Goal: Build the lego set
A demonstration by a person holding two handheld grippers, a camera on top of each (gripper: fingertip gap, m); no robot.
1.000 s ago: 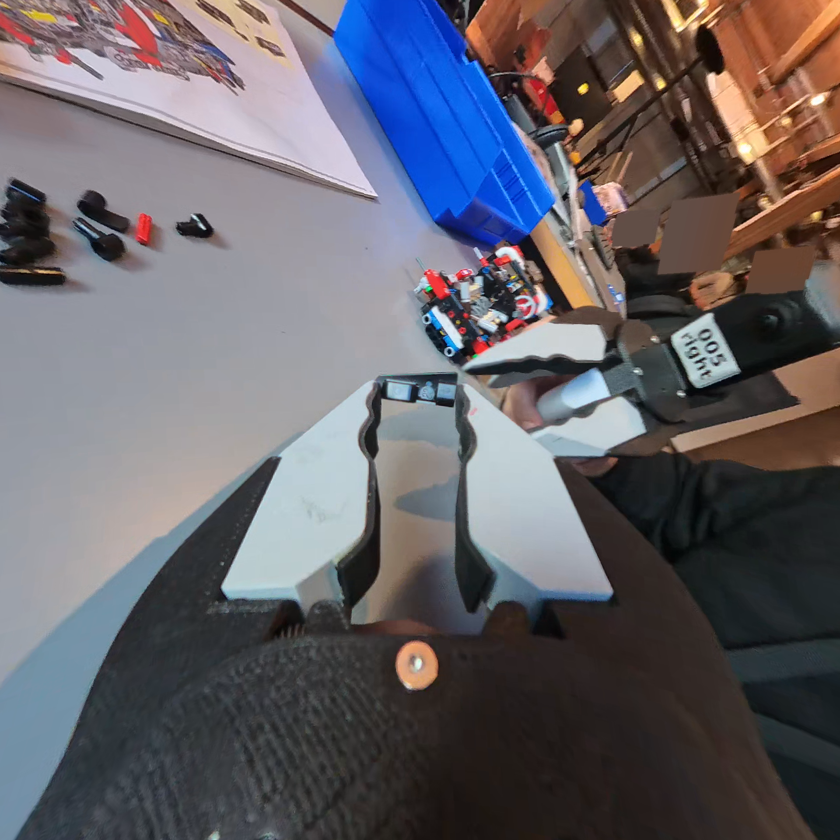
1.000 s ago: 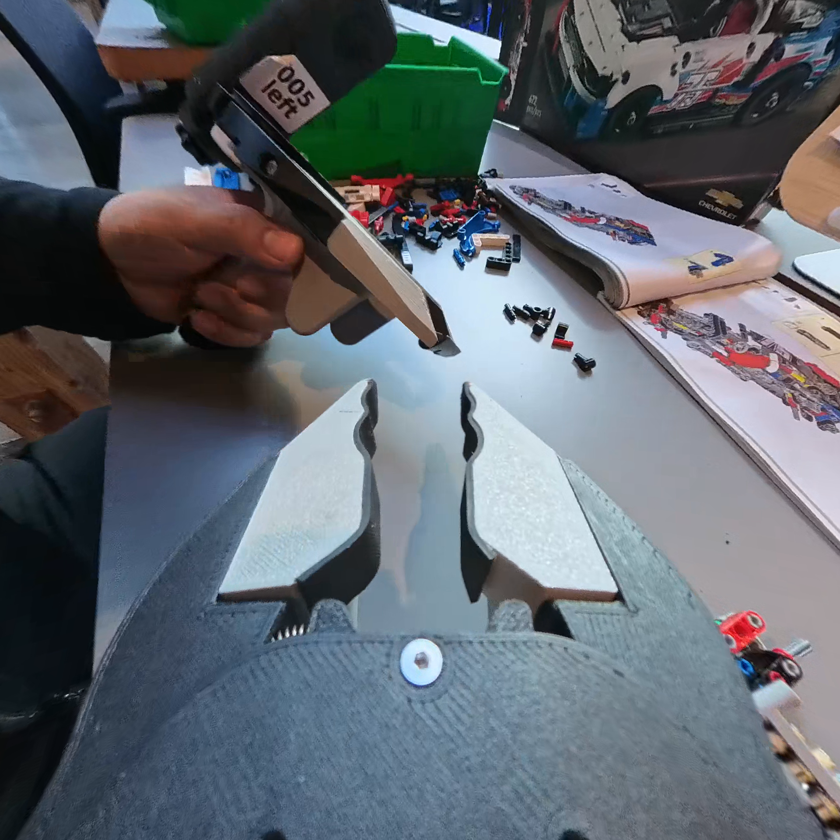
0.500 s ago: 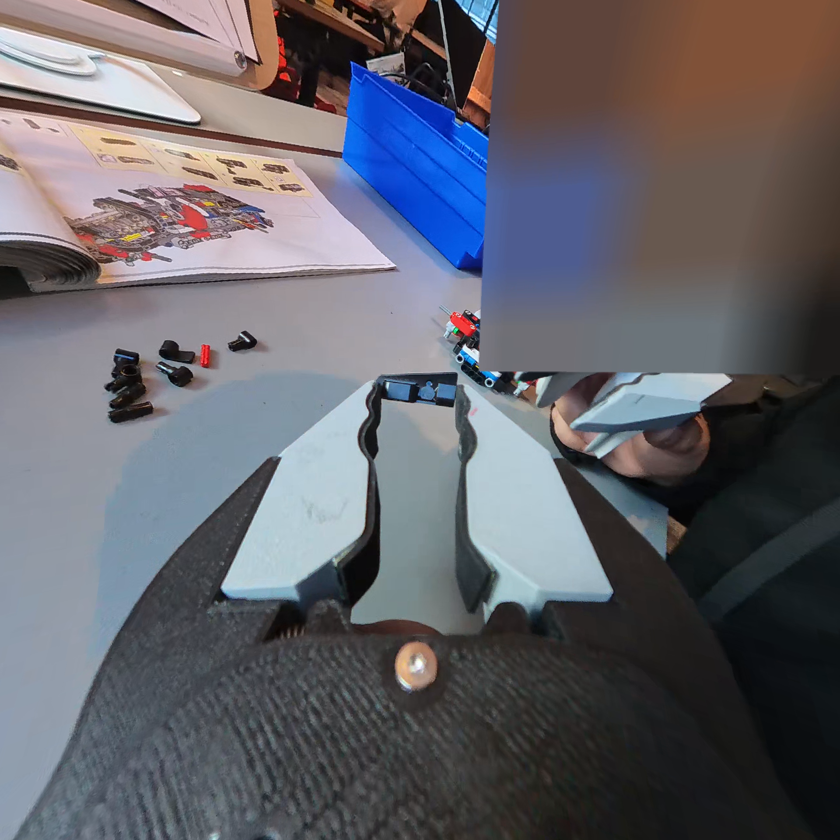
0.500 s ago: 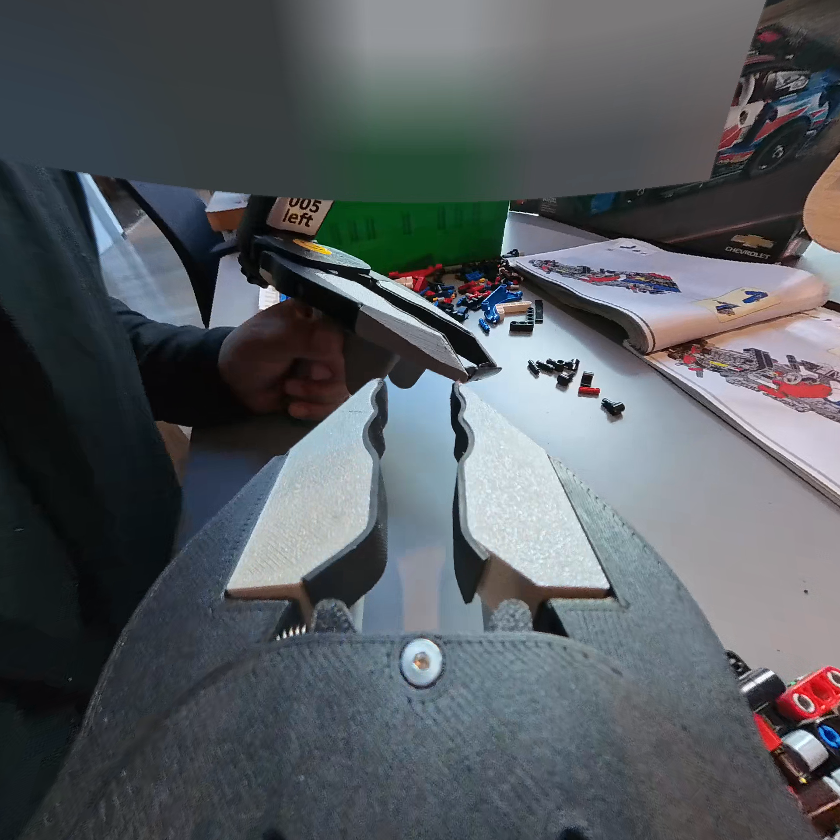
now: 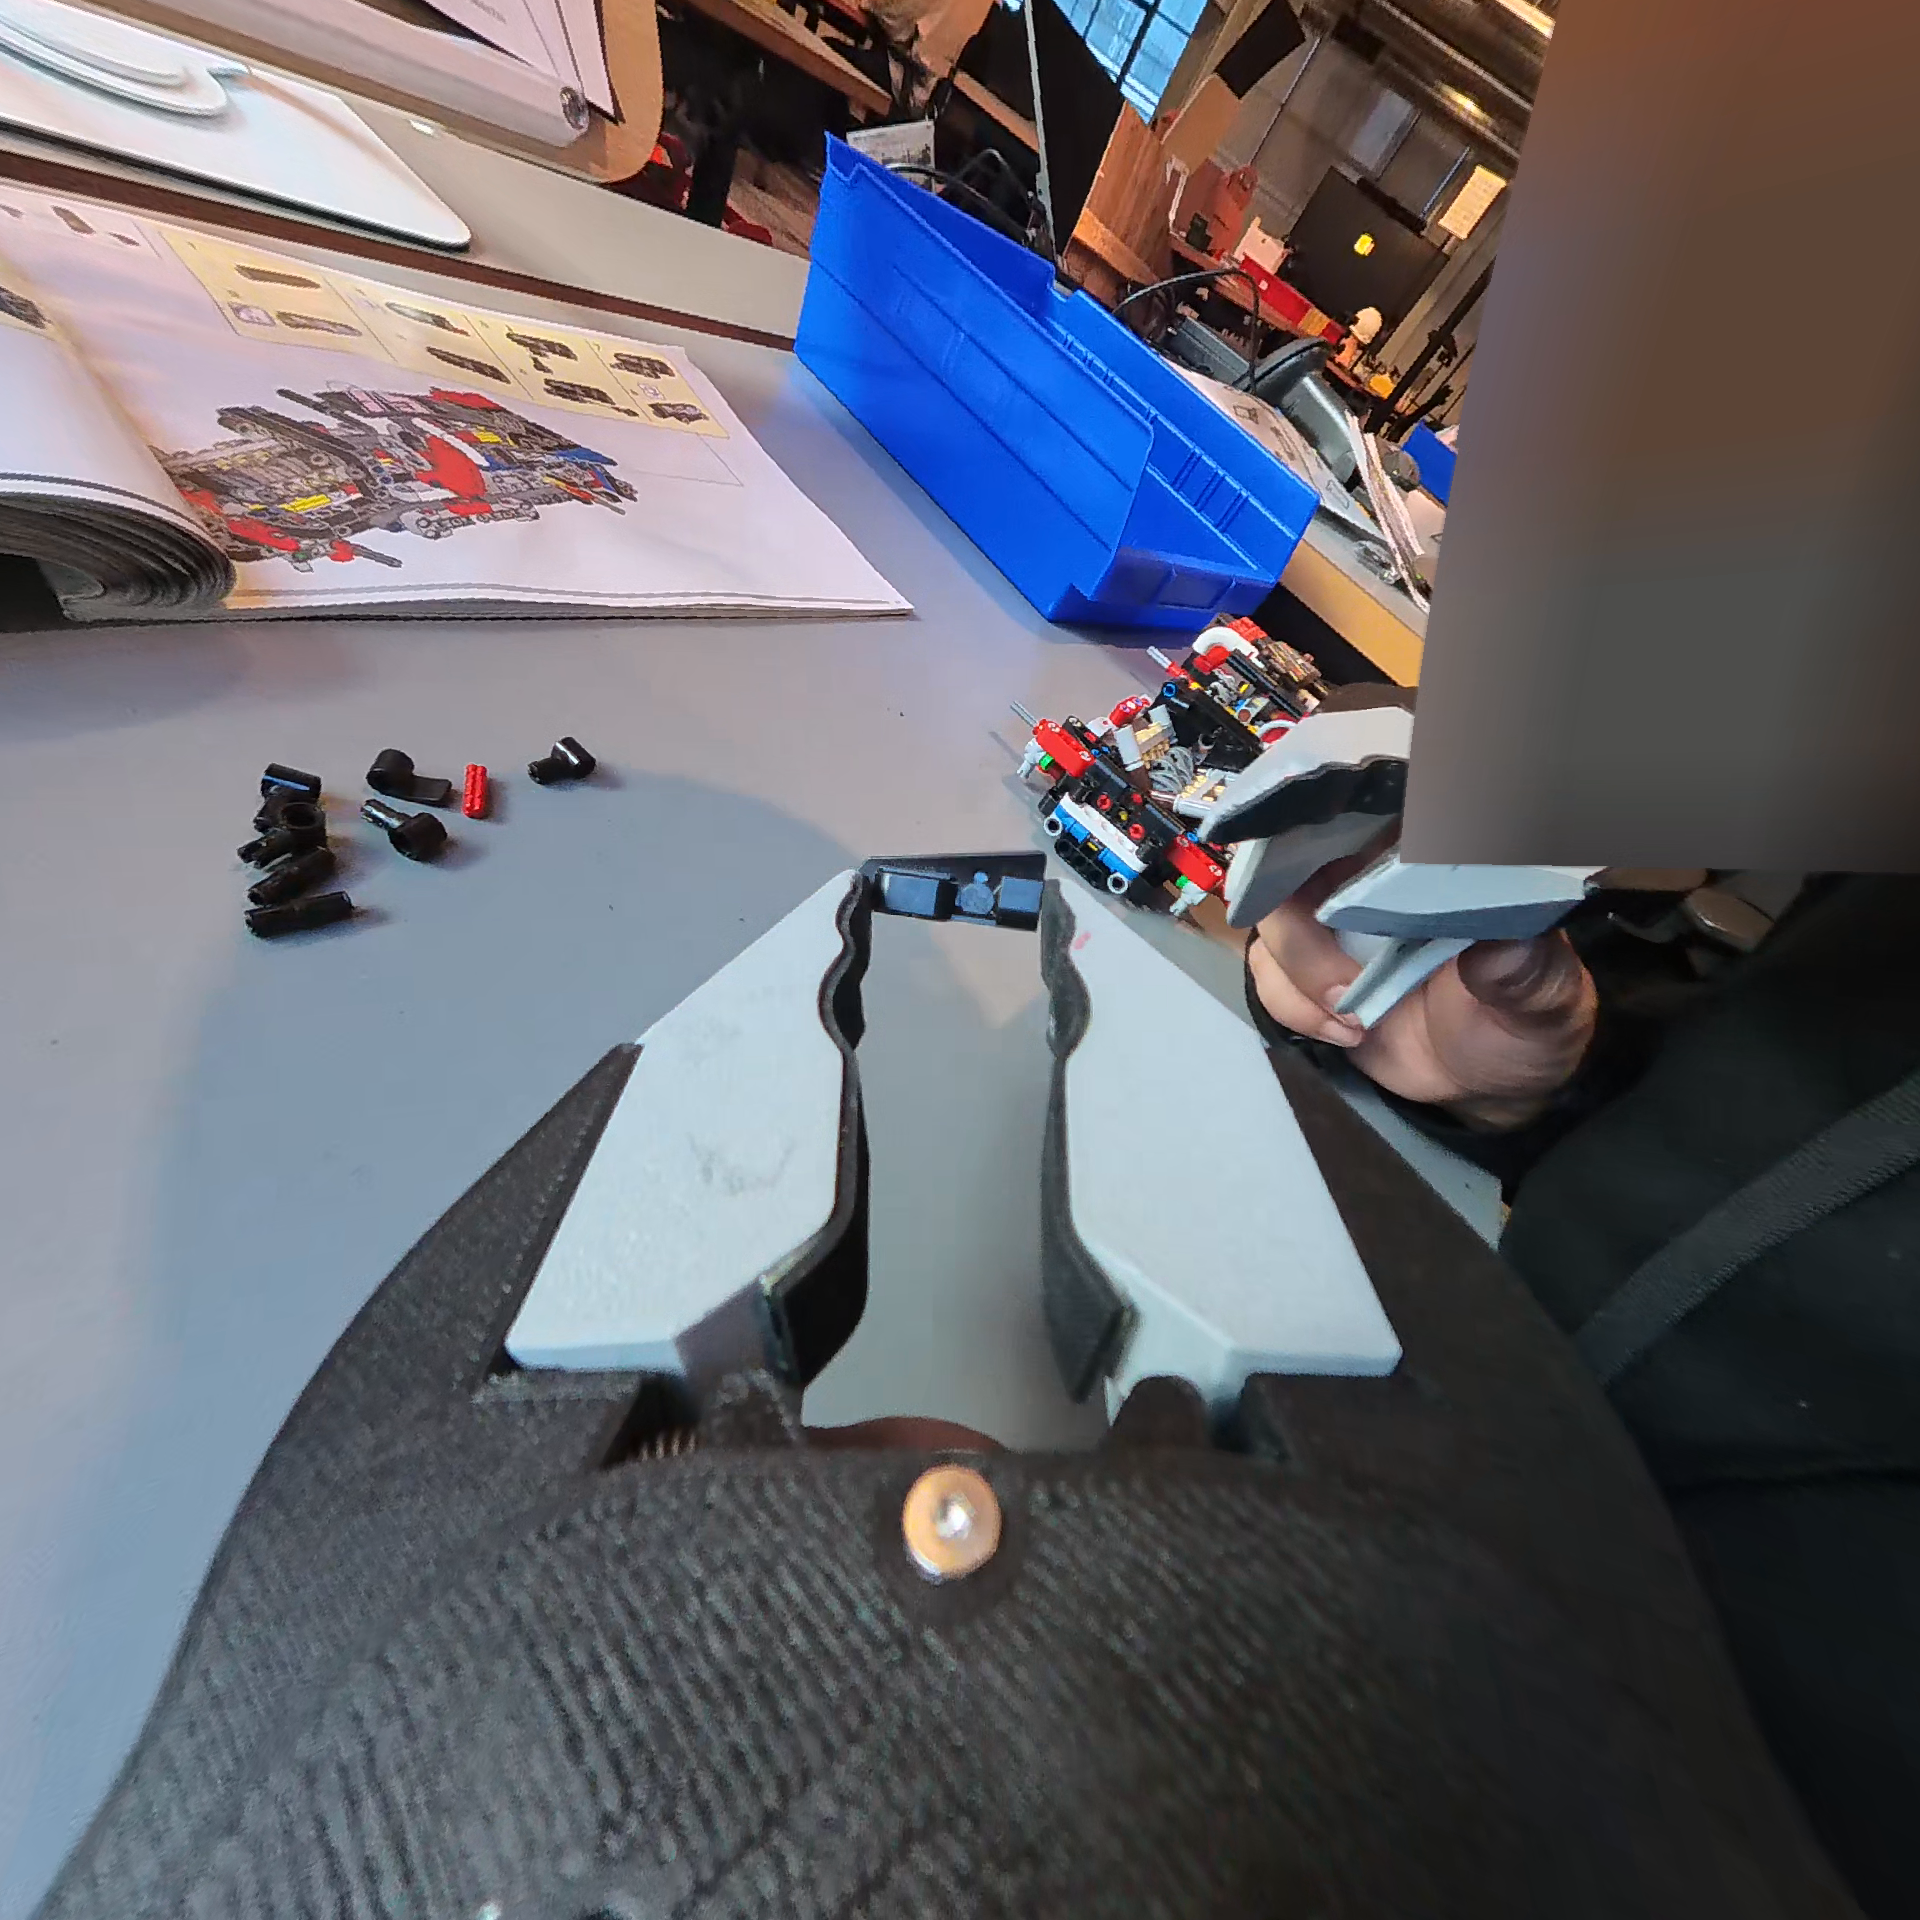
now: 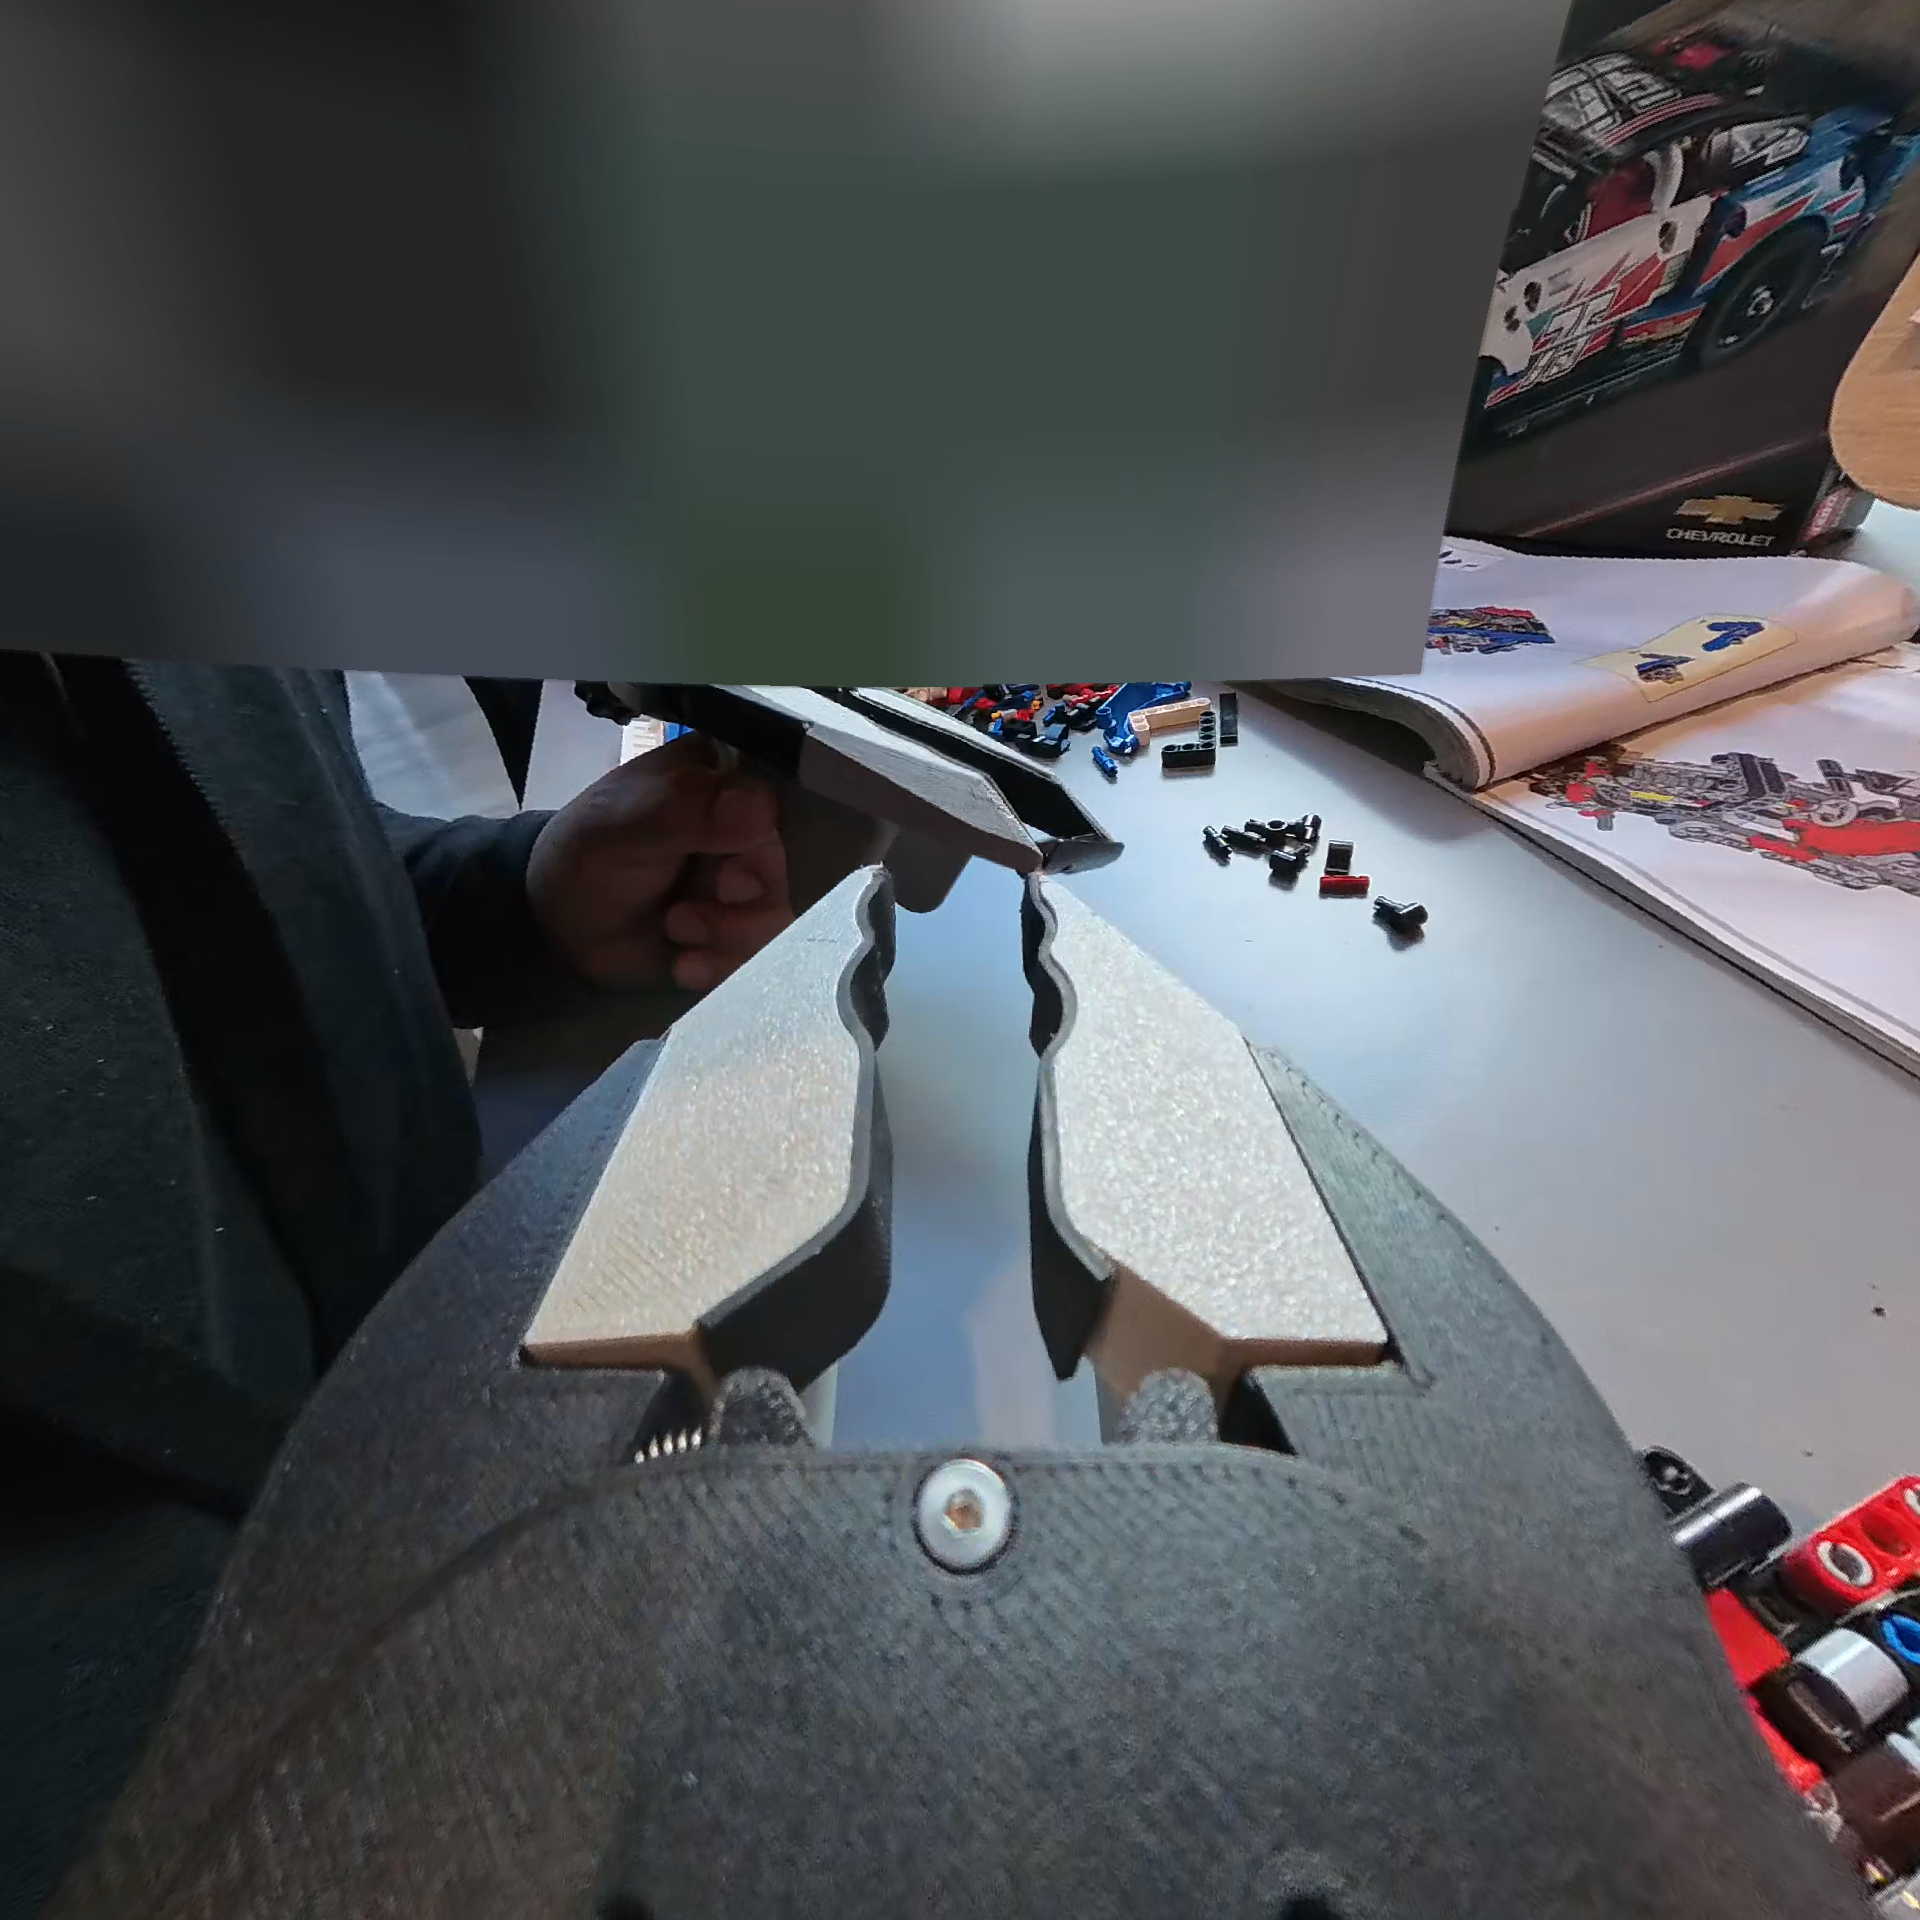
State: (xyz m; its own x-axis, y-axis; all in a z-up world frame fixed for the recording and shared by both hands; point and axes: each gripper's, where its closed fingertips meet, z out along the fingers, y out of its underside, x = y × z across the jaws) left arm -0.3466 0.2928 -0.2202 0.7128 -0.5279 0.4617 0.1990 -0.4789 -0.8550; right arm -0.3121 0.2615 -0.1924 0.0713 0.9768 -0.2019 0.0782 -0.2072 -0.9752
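My left gripper [image 5: 954, 896] is shut on a small black lego piece [image 5: 956, 891] pinched across its fingertips, held above the grey table. In the right wrist view the same piece [image 6: 1081, 854] shows at the tip of the left gripper [image 6: 1039, 831]. My right gripper [image 6: 956, 891] is open and empty, with its tips just below and close to that piece. It also shows in the left wrist view [image 5: 1299, 831], in a hand. The partly built lego model [image 5: 1143, 790] stands on the table beside it and at the lower right of the right wrist view [image 6: 1849, 1621].
Several small black pins [image 5: 296, 842] and a red pin [image 5: 475, 790] lie on the table [image 5: 623, 935]. The open instruction booklet [image 5: 468, 488] lies behind them, with a blue bin [image 5: 1039, 416] to its right. A pile of loose pieces [image 6: 1091, 717] and the set's box [image 6: 1683, 260] stand farther back.
My right gripper's jaws have narrowed and it has moved up close to the left gripper's tip. The left gripper has levelled out and still holds the black piece.
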